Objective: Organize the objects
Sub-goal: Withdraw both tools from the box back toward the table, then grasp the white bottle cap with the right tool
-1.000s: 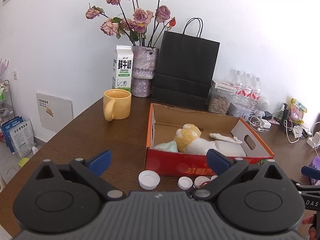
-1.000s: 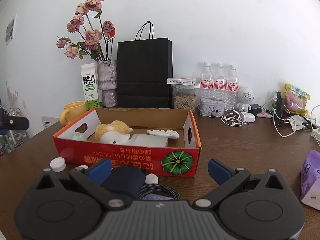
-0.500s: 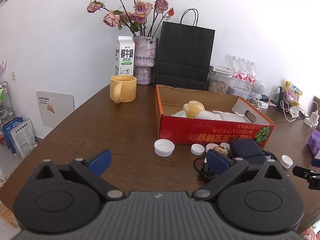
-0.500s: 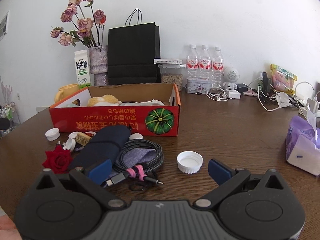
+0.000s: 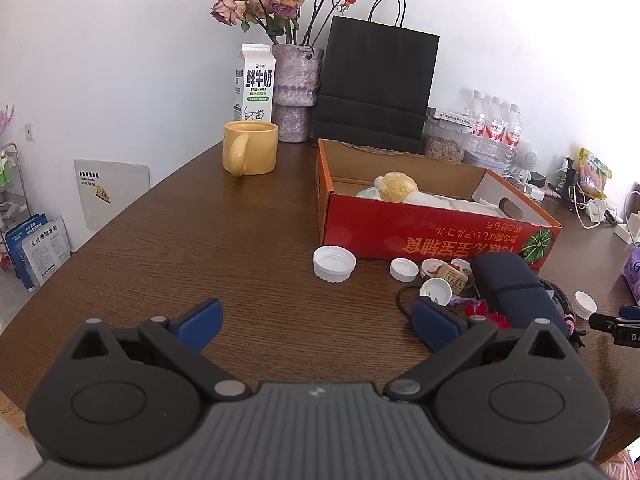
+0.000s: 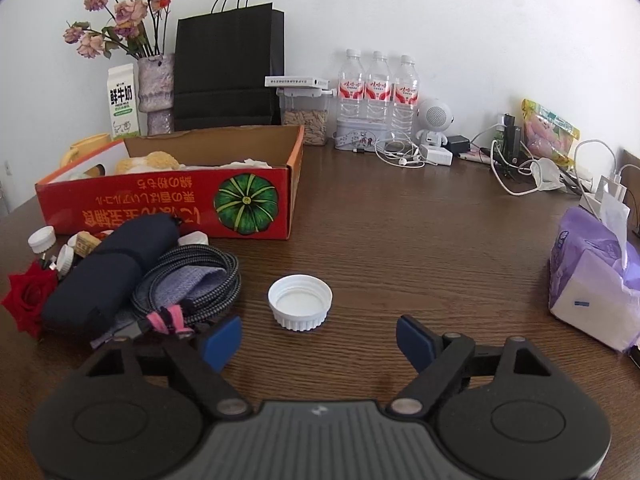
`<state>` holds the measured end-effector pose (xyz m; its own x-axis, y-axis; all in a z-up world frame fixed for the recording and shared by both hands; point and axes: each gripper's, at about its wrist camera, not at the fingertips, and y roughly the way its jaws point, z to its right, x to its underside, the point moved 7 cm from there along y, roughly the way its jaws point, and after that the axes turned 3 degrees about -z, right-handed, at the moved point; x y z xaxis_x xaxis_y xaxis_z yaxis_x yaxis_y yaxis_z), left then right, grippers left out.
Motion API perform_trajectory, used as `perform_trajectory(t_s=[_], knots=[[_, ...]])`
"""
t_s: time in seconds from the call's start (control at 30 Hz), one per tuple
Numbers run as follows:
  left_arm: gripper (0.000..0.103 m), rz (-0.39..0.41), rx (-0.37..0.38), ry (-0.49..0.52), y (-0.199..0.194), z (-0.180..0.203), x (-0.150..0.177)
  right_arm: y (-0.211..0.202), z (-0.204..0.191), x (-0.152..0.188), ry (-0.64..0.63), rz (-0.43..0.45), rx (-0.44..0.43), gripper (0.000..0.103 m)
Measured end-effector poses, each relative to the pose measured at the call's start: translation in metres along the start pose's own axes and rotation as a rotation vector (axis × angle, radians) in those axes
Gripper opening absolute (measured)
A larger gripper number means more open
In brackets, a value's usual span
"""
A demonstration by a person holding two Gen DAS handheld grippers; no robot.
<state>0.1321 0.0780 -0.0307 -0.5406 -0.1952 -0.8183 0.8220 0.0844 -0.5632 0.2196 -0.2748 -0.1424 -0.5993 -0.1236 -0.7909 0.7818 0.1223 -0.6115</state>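
The left hand-held gripper (image 5: 316, 322) hovers over the dark brown wooden bench (image 5: 208, 248) with its blue-padded jaws wide apart and nothing between them. Toward the far edge of the bench lies an open red cardboard box (image 5: 424, 236) holding a yellow and white plush toy (image 5: 394, 186). Just in front of the box lie several white plastic bottle caps, the largest white ribbed cap (image 5: 334, 264) open side up, beside a dark navy fabric pouch (image 5: 512, 288). At the far edge stand a yellow ceramic mug (image 5: 250, 147), a white milk carton (image 5: 254, 82), a mottled grey vase of dried pink roses (image 5: 294, 92) and a black paper bag (image 5: 374, 88). The tip of the right hand-held gripper (image 5: 618, 326) shows at the picture's right side.
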Motion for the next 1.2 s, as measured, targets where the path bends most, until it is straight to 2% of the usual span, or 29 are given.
perform_trajectory(t_s=[0.17,0.2,0.27,0.3,0.43,0.63,0.7,1.0,1.2], knots=[[0.103,-0.008,0.003,0.007,0.003,0.005,0.001,0.025,-0.004,-0.008,-0.015,-0.037,-0.014,0.058],[0.103,-0.01,0.005,0.008,0.003,0.006,0.002,0.029,-0.003,-0.01,-0.005,-0.04,-0.026,0.056],[0.103,-0.013,0.003,0.011,0.004,0.006,0.002,0.034,-0.004,-0.015,0.006,-0.041,-0.043,0.041],[0.103,-0.013,0.004,0.011,0.004,0.007,0.003,0.035,-0.005,-0.016,0.008,-0.038,-0.054,0.039],[0.103,-0.014,0.004,0.009,0.005,0.007,0.003,0.036,-0.008,-0.02,0.004,-0.026,-0.047,0.039],[0.103,-0.022,-0.023,0.015,0.021,0.011,0.001,0.012,-0.015,-0.033,-0.007,0.166,-0.032,0.039],[0.103,-0.028,-0.041,0.023,0.03,0.012,-0.001,0.007,-0.019,-0.035,-0.03,0.198,-0.014,0.039],[0.103,-0.033,-0.141,0.055,0.079,0.018,-0.022,0.001,-0.022,-0.039,-0.043,0.234,0.003,0.039],[0.103,-0.07,-0.152,0.026,0.108,0.018,-0.025,-0.001,-0.023,-0.038,-0.045,0.247,0.012,0.039]])
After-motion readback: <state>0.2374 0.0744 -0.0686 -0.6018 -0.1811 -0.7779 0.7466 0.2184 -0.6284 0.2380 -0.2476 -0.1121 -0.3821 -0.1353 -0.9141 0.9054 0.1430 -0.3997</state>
